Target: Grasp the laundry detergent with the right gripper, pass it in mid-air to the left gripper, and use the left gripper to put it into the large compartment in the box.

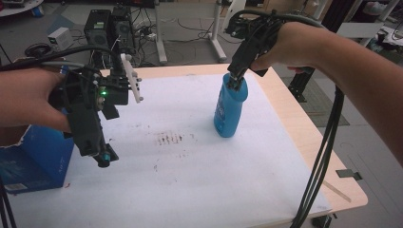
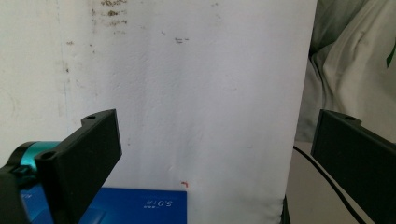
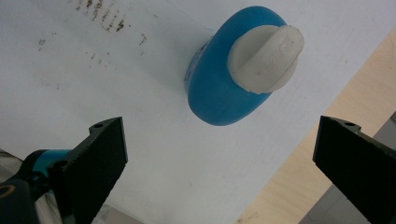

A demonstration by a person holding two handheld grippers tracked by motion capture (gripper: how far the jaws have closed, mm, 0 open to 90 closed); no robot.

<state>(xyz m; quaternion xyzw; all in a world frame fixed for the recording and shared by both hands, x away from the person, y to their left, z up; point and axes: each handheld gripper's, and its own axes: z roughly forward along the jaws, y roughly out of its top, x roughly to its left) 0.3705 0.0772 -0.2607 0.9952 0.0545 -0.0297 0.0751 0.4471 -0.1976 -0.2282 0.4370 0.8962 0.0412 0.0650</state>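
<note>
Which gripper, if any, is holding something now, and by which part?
Neither. The right gripper hangs open above the blue bottle's white cap. The left gripper is open over the white sheet.

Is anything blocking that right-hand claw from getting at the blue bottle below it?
Nothing visible does. The right gripper hangs right above the upright blue bottle, jaws wide open, and its own view looks straight down on the bottle's white cap with only bare white table cover around it.

Blue bottle (image 3: 219,88), white cap (image 3: 265,58), white sheet (image 3: 93,70), jaws spread wide
</note>
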